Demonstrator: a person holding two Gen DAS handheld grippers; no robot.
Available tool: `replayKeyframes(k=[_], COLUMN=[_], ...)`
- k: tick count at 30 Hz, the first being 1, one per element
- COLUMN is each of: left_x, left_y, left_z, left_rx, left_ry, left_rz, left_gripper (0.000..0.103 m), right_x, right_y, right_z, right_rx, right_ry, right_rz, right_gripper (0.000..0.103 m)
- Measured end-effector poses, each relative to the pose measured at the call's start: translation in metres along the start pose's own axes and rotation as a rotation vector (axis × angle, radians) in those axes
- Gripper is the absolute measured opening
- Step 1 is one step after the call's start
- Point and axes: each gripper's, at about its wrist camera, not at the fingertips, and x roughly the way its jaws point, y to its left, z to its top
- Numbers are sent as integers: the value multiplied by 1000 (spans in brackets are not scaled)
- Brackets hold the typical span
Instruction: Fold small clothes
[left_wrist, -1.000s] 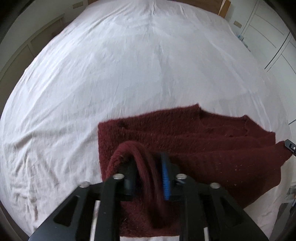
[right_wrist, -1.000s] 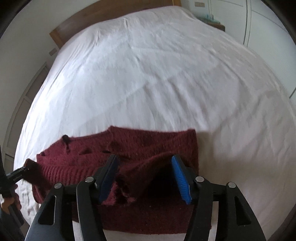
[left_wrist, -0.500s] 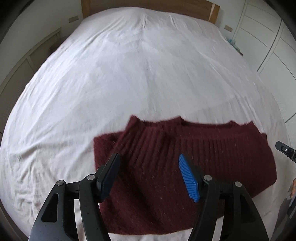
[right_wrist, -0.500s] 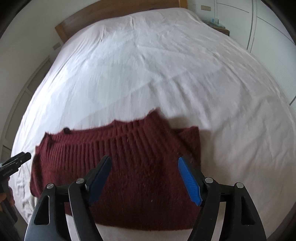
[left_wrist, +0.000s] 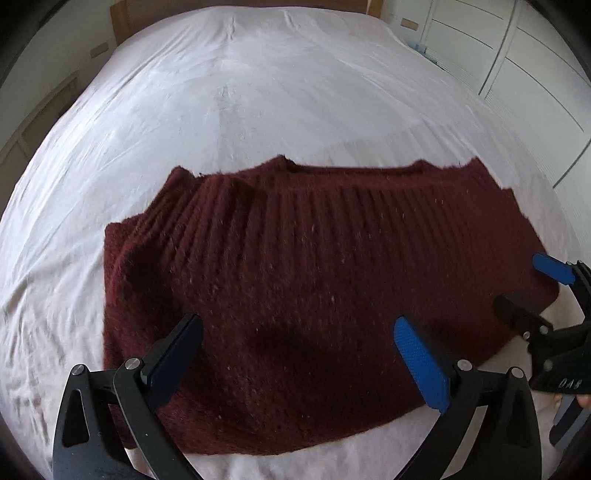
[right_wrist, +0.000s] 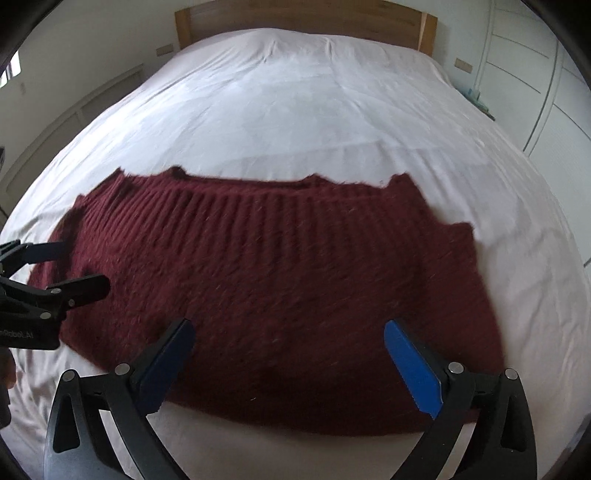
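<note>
A dark red knitted sweater (left_wrist: 314, 277) lies folded flat on the white bed sheet (left_wrist: 240, 103), its ribbed hem along the far edge. It also shows in the right wrist view (right_wrist: 288, 280). My left gripper (left_wrist: 295, 354) is open and empty, held above the sweater's near left part. My right gripper (right_wrist: 288, 354) is open and empty above the sweater's near right part. Each gripper shows at the edge of the other's view: the right one (left_wrist: 532, 288) at the sweater's right end, the left one (right_wrist: 62, 266) at its left end.
The white bed sheet (right_wrist: 303, 110) spreads far beyond the sweater up to a wooden headboard (right_wrist: 303, 14). White wardrobe doors (left_wrist: 535, 66) stand along the right. A low shelf (right_wrist: 110, 88) runs along the left wall.
My left gripper let go of the sweater fold and opened. Both grippers pulled back and up. The sweater now lies flat, folded over with the ribbed hem at the far edge.
</note>
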Motion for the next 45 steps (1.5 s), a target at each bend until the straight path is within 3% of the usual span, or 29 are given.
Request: replayKeyframes(k=[4, 9, 12, 19, 25, 29, 32, 37, 40, 45], left_x=[14, 17, 17, 18, 24, 31, 22, -3, 5, 35], left_y=[6, 39, 54, 47, 42, 47, 60, 98, 122, 143], left_z=[-18, -38, -45, -51, -50, -39, -24, -11, -8, -10], left_rx=[-14, -67, -88, -61, -62, -67, -108, -184, -231, -316], left_ry=[27, 19, 13, 2, 12, 69, 114, 64, 89, 147], left_rz=[12, 49, 25, 47, 46, 26, -29, -36, -16, -81], left_gripper=[102, 102, 102, 102, 102, 102, 102, 102, 102, 101], right_x=[19, 26, 26, 32, 36, 26, 13, -12, -19, -28], right_y=[3, -34, -57, -73, -71, -66, -60, -56, -57, -58], right_z=[-19, -27, -30, -32, -35, -26, -21, -23, -28, -37], right_rx=[-18, 58, 92, 112, 131, 106, 82, 77, 87, 97], right_ry=[26, 33, 37, 42, 57, 82, 84, 59, 58, 63], right_rz=[-42, -32, -27, 4, 14, 7, -6, -7, -9, 1], right_gripper=[103, 103, 102, 102, 103, 103, 103, 103, 103, 103])
